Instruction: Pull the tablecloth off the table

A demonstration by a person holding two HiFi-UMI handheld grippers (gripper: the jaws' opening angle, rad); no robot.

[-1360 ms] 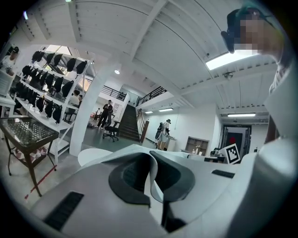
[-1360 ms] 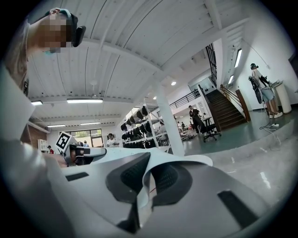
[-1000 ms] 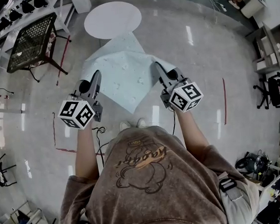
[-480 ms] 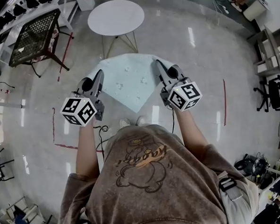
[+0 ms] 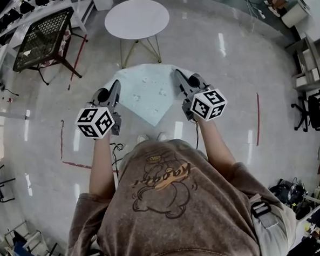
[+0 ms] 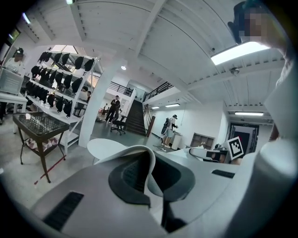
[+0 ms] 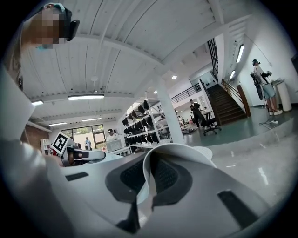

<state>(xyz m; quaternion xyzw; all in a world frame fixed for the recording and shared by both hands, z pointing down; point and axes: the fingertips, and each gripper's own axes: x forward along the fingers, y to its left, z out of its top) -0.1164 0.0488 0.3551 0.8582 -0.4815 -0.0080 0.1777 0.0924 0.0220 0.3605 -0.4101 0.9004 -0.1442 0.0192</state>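
Note:
The pale blue tablecloth [image 5: 147,93] hangs in the air between my two grippers, its lower corner pointing at the person's feet. It is off the round white table [image 5: 137,19], whose top is bare and whose thin legs show. My left gripper [image 5: 116,85] is shut on the cloth's left corner. My right gripper [image 5: 177,75] is shut on the right corner. In the left gripper view a fold of cloth [image 6: 150,162] curls up out of the shut left gripper [image 6: 156,186]. The right gripper view shows the same: cloth [image 7: 148,165] pinched in the right gripper [image 7: 144,190].
A black mesh side table [image 5: 42,37] stands at the far left. Red tape lines [image 5: 63,147] mark the glossy floor. Shelves [image 5: 307,61] and an office chair [image 5: 315,110] line the right side. People stand far off near a staircase [image 6: 136,118].
The cloth has come off the table, which now stands bare farther away. Both grippers hold their corners higher and closer together, and the cloth hangs shorter.

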